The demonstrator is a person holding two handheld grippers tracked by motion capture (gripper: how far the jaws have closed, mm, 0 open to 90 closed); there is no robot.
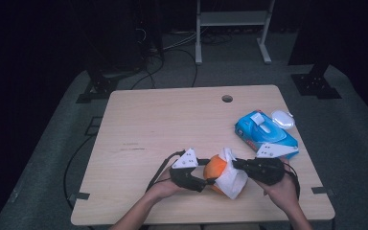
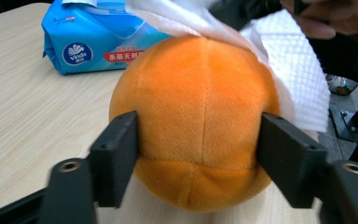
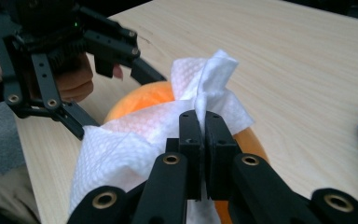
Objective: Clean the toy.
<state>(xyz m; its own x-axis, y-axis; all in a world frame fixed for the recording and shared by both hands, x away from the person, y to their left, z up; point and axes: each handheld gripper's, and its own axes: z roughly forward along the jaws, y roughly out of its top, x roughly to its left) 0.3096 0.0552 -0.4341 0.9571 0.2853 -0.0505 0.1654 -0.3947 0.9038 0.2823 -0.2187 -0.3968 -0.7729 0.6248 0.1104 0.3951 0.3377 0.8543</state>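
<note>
Orange plush ball point(image 2: 198, 126) resting on the worktop point(image 1: 139, 134) near its front edge, between the two grippers. The fingers point(image 2: 116, 156) of the left gripper point(image 1: 206, 181) stand one on each side of the ball at its widest part, their pads touching the plush, so the ball sits clasped between them. A white paper tissue point(image 3: 121, 149) drapes over the top and far side of the ball. The fingers point(image 3: 190, 144) of the right gripper point(image 1: 235, 164) are clenched together on a bunched fold of this tissue just above the ball, with the loose end of the fold sticking up past the fingertips. A blue pack of wipes point(image 1: 266, 134) lies farther back on the right of the worktop, well apart from the ball, with a small white object point(image 1: 282, 118) just behind it.
</note>
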